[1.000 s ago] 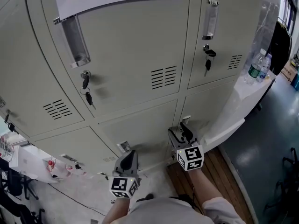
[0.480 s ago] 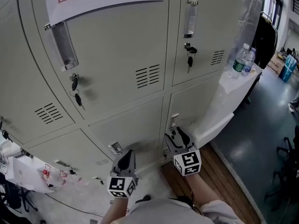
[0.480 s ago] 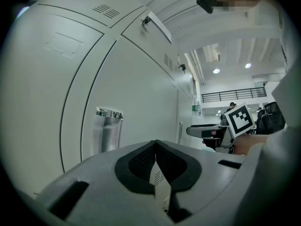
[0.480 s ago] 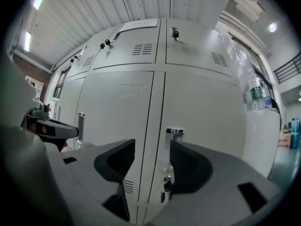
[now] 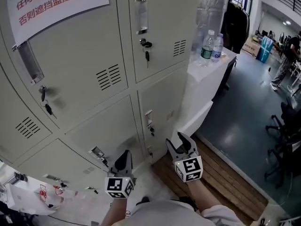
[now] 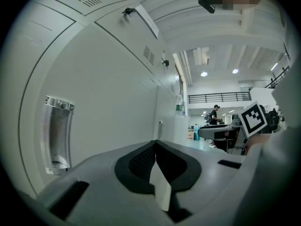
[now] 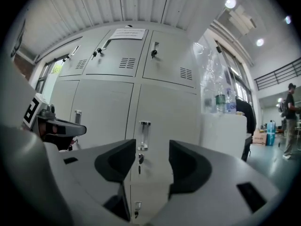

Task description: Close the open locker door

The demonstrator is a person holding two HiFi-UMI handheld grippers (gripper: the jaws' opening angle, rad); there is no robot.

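Note:
A bank of grey lockers (image 5: 94, 88) fills the left of the head view, and every door I can see sits flush. The lower right door (image 5: 160, 102) has a handle (image 5: 148, 118) with keys below it; the same handle (image 7: 144, 134) shows ahead in the right gripper view. My right gripper (image 5: 179, 141) hangs a short way off that door. It is open, its jaws have just been closing a little, and nothing is between them. My left gripper (image 5: 125, 153) is shut and empty, close beside a locker face with a chrome handle (image 6: 59, 133).
A white cabinet (image 5: 204, 84) with two water bottles (image 5: 210, 44) stands against the lockers' right end. A wooden floor strip (image 5: 225, 178) runs along its base. Office chairs (image 5: 287, 145) and a person (image 5: 286, 55) are at the far right. A paper notice (image 5: 51, 4) hangs on an upper door.
The head view has swung to the right. Both grippers have drawn back from the lower locker doors, the right one further, and it no longer sits at the lower right door's handle.

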